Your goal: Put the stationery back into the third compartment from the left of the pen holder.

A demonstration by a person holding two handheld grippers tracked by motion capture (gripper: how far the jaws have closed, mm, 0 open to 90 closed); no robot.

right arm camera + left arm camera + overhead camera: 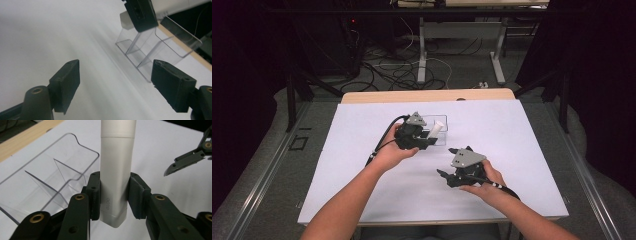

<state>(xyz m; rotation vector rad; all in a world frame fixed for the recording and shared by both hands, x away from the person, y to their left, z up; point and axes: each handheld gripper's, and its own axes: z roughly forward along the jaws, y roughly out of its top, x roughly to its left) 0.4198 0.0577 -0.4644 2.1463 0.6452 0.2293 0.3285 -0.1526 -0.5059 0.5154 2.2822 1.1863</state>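
Note:
A white squared stick (117, 165) stands pinched near its lower end between the pads of my left gripper (115, 192), which is shut on it. In the high view the left gripper (428, 138) holds the stick (436, 129) slanted over the clear plastic holder (441, 120) at the table's middle. The holder (50, 177) has dividers inside and lies just left of the stick. My right gripper (445, 161) hovers nearer the front, to the right, its jaws apart with nothing between them. In the right gripper view its open jaws (116, 82) face the holder (150, 50) across bare white surface.
A white sheet (362, 150) covers the table, with a wooden edge (427, 95) at the far side. Beyond it, cables and metal table legs (422, 55) stand on the floor. Dark frames flank both sides.

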